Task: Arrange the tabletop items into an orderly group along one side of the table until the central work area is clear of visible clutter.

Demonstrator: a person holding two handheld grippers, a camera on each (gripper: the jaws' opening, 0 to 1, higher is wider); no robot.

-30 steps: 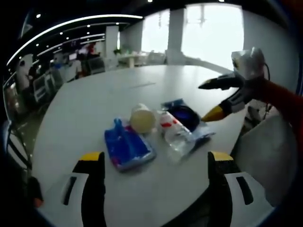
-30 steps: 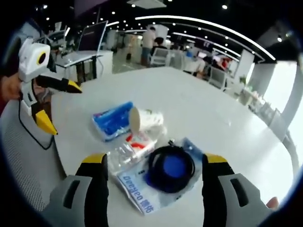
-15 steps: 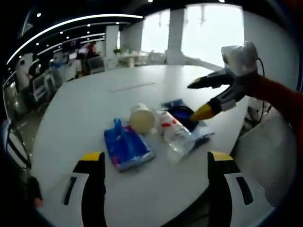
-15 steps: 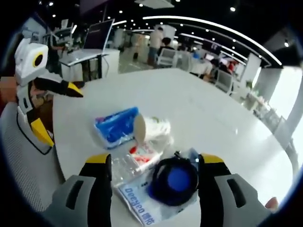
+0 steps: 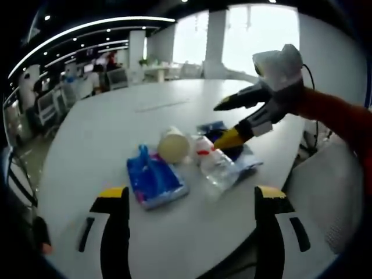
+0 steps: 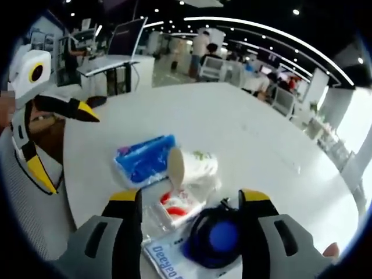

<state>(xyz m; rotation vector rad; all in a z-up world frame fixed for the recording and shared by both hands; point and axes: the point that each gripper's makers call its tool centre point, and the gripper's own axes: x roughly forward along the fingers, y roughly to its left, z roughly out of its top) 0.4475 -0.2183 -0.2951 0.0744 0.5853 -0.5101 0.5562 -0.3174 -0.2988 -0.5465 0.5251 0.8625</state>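
The four items lie in one tight group near the edge of the white desk (image 5: 104,133). In the left gripper view, the blue tissue pack (image 5: 156,181) is at 7 o'clock of the group, the paper cup (image 5: 174,145) lies on its side just beside it at about 12 o'clock, the clear packet with red print (image 5: 215,164) is at 3 o'clock of the cup, and the blue pouch with the dark round thing (image 5: 229,145) is behind that packet, partly under it.

The right tongs (image 5: 224,122) come in from 2 o'clock, jaws apart and holding nothing, with the lower yellow tip just over the clear packet and the pouch. In the right gripper view the dark round thing (image 6: 216,237) sits between its two jaws, low at 6 o'clock, and the cup (image 6: 192,168) is at 12 o'clock of it.

The left tongs (image 5: 186,203) are released too, well apart from the group. They hang at 6 o'clock of it with nothing between them.

I judge the main risk is the overlap. If the right tongs close here, they can catch the slippery clear packet together with the pouch, and drag both. The cup can also roll away across the desk if it is pushed, because it lies on its side.
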